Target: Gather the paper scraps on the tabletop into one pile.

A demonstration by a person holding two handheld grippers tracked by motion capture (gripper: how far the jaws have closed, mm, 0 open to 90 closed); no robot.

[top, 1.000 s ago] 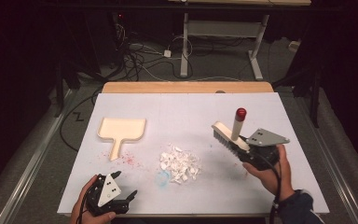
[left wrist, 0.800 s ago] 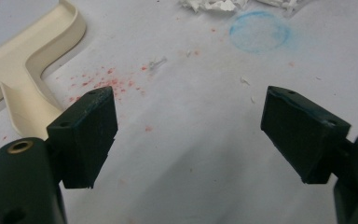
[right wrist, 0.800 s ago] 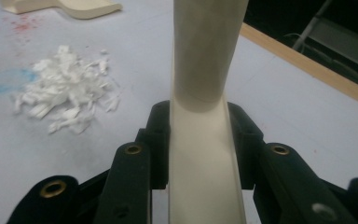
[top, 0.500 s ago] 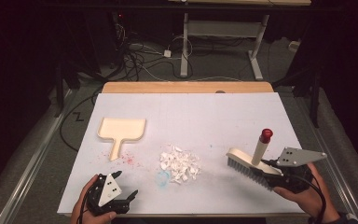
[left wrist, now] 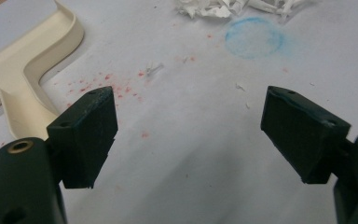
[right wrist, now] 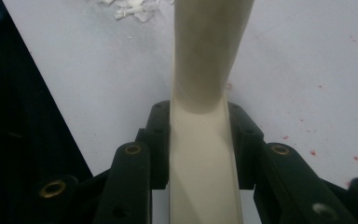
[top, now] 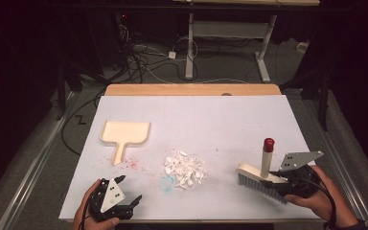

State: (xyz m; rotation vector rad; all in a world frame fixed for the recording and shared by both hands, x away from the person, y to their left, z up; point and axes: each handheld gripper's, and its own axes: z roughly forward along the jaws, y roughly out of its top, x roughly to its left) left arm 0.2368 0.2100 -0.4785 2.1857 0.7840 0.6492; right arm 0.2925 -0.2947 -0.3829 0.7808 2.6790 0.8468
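A cream dustpan (top: 124,134) lies flat on the white table sheet at left, its handle pointing toward me. A pile of white paper scraps (top: 186,167) sits in the middle. To its right a cream brush (top: 261,175) with a red-tipped upright handle rests bristles down. My right gripper (top: 277,184) is shut on the brush (right wrist: 205,116) at its back end. Near the front edge my left gripper (top: 129,188) is open and empty. In the left gripper view the left gripper (left wrist: 189,116) hovers over bare sheet, with the dustpan (left wrist: 32,65) ahead-left and scraps (left wrist: 233,7) beyond.
A faint blue circle mark (left wrist: 254,37) and red specks stain the sheet near the pile. A wooden strip (top: 191,89) borders the table's far edge. Dark floor with cables and a desk frame (top: 230,33) lies beyond. Scraps (right wrist: 130,9) appear at the top of the right gripper view.
My right gripper carried the brush from the mid-right of the table toward me and down, so its bristles now rest on the sheet right of the pile. The left gripper stayed put.
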